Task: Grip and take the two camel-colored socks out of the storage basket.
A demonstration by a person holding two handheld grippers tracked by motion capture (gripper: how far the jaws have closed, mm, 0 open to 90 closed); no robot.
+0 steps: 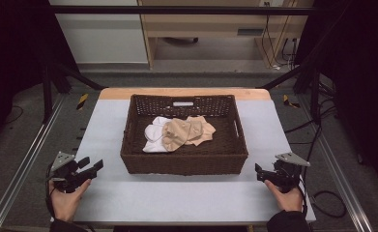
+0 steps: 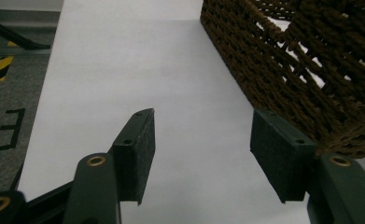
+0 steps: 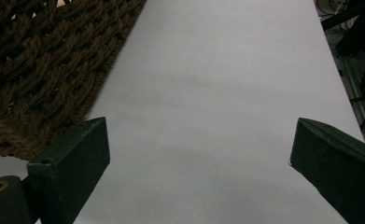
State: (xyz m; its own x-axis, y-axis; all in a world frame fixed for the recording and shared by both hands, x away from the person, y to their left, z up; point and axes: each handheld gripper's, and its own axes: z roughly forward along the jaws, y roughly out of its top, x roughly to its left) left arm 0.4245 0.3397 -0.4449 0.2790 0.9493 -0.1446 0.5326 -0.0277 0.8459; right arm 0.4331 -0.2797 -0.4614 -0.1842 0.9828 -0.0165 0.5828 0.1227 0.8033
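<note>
While a person's two hands rest at the near corners of a pale grey-white desk (image 1: 109, 193), a dark brown rectangular woven wicker basket (image 1: 184, 163) sits in the middle of it, toward the far edge. Inside the basket lies a small heap of soft cloth items: white fabric pieces (image 1: 153, 137) on the left, beige fabric pieces (image 1: 186, 130) overlapping them on the right.

At the left, the black left gripper (image 1: 94, 166) is held in the person's left hand (image 1: 66, 195), just beside the basket's near left corner. Its fingers (image 2: 136, 154) stand moderately apart over bare desk, holding nothing, with the basket wall close to the right-hand one.

At the right, the black right gripper (image 1: 258, 171) is held in the right hand (image 1: 285, 193). Its fingers (image 3: 73, 163) stand wide apart, holding nothing, with bare desk between them and the basket's corner just beside one.
</note>
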